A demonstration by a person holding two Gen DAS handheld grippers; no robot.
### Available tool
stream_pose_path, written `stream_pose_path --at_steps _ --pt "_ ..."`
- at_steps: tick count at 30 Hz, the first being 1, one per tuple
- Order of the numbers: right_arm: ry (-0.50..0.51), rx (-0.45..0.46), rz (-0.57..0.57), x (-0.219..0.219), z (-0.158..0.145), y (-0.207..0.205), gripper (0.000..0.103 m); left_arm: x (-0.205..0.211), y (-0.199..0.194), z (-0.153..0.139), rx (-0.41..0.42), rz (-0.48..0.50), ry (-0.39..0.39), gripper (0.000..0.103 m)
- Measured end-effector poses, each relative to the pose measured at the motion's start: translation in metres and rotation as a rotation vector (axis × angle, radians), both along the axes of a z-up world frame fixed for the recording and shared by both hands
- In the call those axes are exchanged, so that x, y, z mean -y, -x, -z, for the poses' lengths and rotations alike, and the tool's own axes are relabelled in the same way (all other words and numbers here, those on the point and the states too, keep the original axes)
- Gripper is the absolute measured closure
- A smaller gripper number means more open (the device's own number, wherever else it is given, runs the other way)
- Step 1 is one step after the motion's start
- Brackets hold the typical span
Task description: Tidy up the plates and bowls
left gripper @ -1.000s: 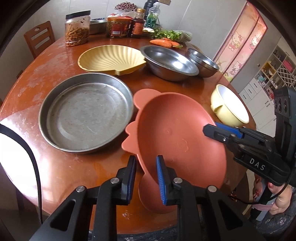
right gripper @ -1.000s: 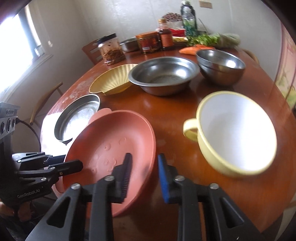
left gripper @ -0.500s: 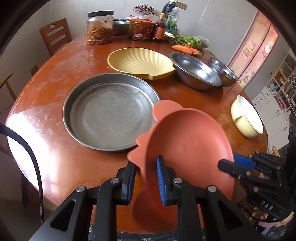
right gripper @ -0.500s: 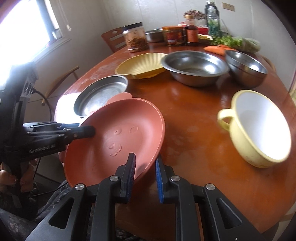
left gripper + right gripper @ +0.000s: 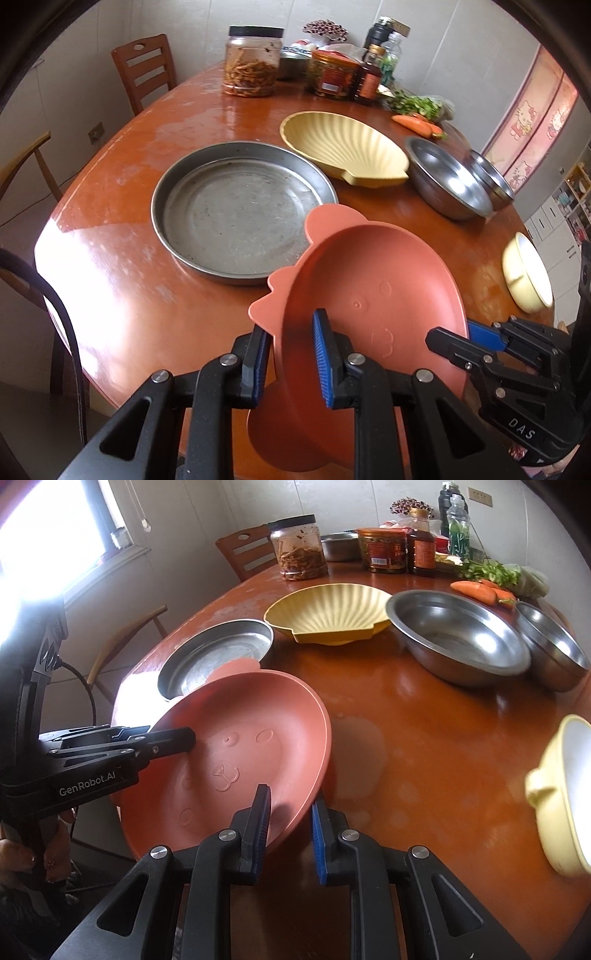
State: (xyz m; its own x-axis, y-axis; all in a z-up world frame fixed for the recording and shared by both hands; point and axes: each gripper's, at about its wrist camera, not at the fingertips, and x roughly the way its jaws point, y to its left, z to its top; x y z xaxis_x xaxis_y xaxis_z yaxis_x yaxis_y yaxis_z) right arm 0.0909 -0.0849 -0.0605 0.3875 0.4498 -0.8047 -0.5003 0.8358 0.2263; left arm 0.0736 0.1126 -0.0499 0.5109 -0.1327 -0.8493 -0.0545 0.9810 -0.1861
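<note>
**A:** Both sets of jaws are clamped on the same pink plate (image 5: 369,295). Left gripper (image 5: 290,358) pinches its near rim, right gripper (image 5: 290,834) pinches the opposite rim. Plate is tilted, held off the tabletop (image 5: 122,288) at the near edge, its ear-shaped tab overlapping the rim of the metal pan (image 5: 240,210) in view.

**B:** Progress?

**A:** Early, I'd say. Nothing looks stacked yet apart from possibly the two steel bowls. Pan sits empty near the middle. Yellow shell dish (image 5: 343,151) is just behind it, on its own. Large steel bowl (image 5: 458,635) and small steel bowl (image 5: 554,646) are touching side by side at the far right. Yellow cup-bowl (image 5: 561,797) stands apart at the right edge. My guess is the plate goes into the pan, then the rest still needs grouping.

**B:** Anything you can't read?

**A:** Several. Can't tell whether the small steel bowl is one bowl or two nested; the rim looks doubled in the left wrist view. Cup-bowl is cut off by the frame edge and blurred. Plate's underside and its gap above the wood are hidden by the grippers. Jars and bottles (image 5: 332,70) at the back crowd together; another steel dish sits behind them, mostly covered. Window glare washes out the near left corner in the right wrist view.
</note>
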Motion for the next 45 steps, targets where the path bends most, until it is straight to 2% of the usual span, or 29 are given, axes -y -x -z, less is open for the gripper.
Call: stream_pose_path --at_steps 12,26,30,33,37,41,45 --pt "0.011 0.030 0.033 -0.013 -0.001 -0.009 0.077 -0.001 -0.026 0.001 0.044 0.008 -0.026 0.077" --pt "0.036 0.024 0.021 -0.010 -0.002 0.000 0.074 0.010 -0.017 -0.001 0.041 0.050 -0.057 0.077" --pt "0.061 0.041 0.027 -0.006 -0.002 0.007 0.069 0.019 -0.018 0.001 0.045 0.072 -0.066 0.076" --pt "0.062 0.045 0.031 -0.005 -0.002 0.008 0.063 0.024 -0.020 0.002 0.049 0.073 -0.082 0.074" --pt "0.054 0.042 0.031 -0.003 -0.003 0.008 0.062 0.028 -0.021 0.002 0.051 0.070 -0.103 0.071" --pt "0.041 0.039 0.041 0.000 -0.003 0.007 0.056 0.031 -0.021 0.003 0.050 0.074 -0.118 0.061" --pt "0.026 0.035 0.061 0.006 -0.004 0.006 0.053 0.033 -0.019 0.001 0.056 0.068 -0.124 0.054"
